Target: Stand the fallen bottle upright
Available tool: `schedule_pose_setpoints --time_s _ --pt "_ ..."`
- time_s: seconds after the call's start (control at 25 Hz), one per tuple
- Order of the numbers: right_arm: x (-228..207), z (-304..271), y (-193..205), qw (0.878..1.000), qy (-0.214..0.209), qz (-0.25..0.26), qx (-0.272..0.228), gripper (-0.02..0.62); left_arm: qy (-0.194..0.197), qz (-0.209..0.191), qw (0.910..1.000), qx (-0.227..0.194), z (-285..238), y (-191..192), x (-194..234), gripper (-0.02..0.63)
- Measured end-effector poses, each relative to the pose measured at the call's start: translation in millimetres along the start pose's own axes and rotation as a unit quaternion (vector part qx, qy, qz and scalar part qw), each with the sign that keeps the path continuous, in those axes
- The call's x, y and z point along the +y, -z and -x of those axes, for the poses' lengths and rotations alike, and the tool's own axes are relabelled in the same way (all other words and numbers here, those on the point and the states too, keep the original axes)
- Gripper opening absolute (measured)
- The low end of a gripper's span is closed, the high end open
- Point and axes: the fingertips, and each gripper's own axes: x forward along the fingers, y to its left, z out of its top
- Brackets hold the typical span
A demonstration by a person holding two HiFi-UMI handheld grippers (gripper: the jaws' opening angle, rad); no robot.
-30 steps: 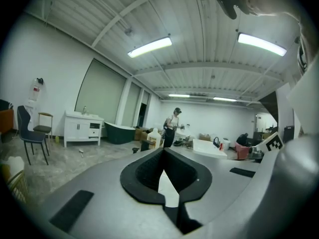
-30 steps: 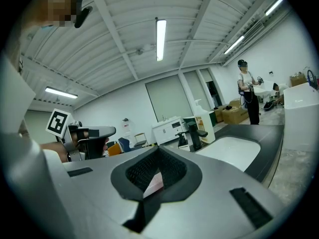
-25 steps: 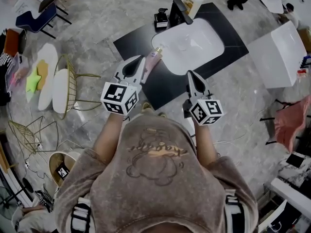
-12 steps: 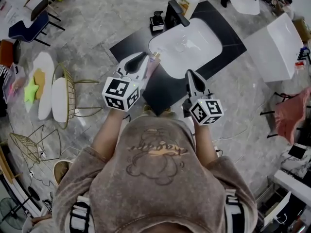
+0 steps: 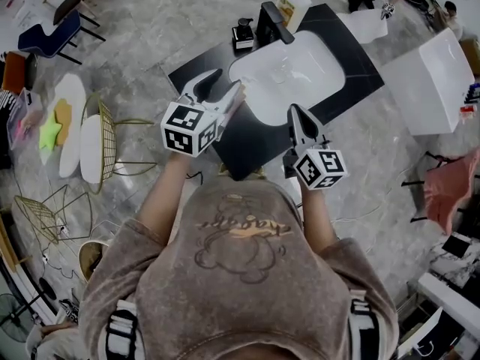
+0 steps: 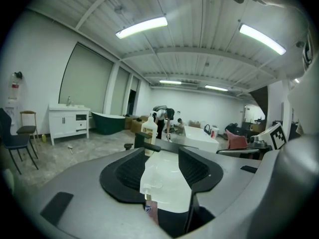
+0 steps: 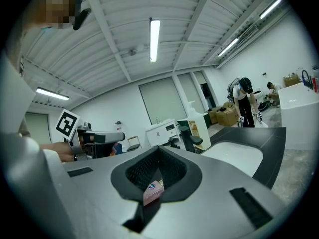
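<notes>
grey marble floor (image 5: pixel 150 36) w/ a black counter (image 5: pixel 255 137) on it and a white sink (image 5: pixel 289 73) set in the counter. a black faucet (image 5: pixel 271 22), a small dark dispenser (image 5: pixel 242 34) and a pale jug (image 5: pixel 292 2) are standing along the far rim. we are also noting a wire chair (image 5: pixel 105 137) off to the left and a white cabinet (image 5: pixel 431 73) to the right, both apart from the counter.

l. gripper (image 5: pixel 227 85): we are holding it over the counter's near-left part, tips reaching the sink's left rim. its own view is showing the jaws standing apart. they have just been opening, and the ribbed pads (image 6: pixel 127 171) are not pressing on anything. the pink bottle (image 6: pixel 151 210) is sitting low btwn them, cap up, blue logo facing the cam, looking upright or nearly so. in the head view it is resting on the counter just beside the sink's left edge.

r. gripper (image 5: pixel 294 111): hovering over the counter at the sink's near edge, apart from the bottle. its own view is showing the jaws meeting at the tips. a pink scrap (image 7: pixel 153 190) w/ a blue logo is showing low in the slot behind them. we cannot tell whether that is the same bottle.
</notes>
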Motion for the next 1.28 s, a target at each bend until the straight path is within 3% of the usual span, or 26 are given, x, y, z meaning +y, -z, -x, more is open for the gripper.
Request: schedule_pose_setpoints --time_s 0.2,0.56,0.8,1.28 --pt "-10.0 -7.5 -1.2 1.0 -0.008 -0.005 -0.002 -0.003 0.016 -0.001 0.9986 0.05 -27.3 16.1 3.0 0.292" --pt "-30.1 -11.7 -0.1 1.0 0.0 -0.02 -0.004 -0.003 0.048 -0.01 0.9872 0.152 -83.8 63.8 8.8 0.321" --pt "-43.9 -12.0 2.9 0.999 0.009 -0.03 0.0 -0.003 0.058 -0.018 0.9722 0.226 -114.6 107.3 16.7 0.32" --pt "-79.8 -17.7 14.7 0.998 0.042 -0.046 0.019 -0.003 0.07 -0.027 0.9309 0.358 -155.6 186.0 36.3 0.319"
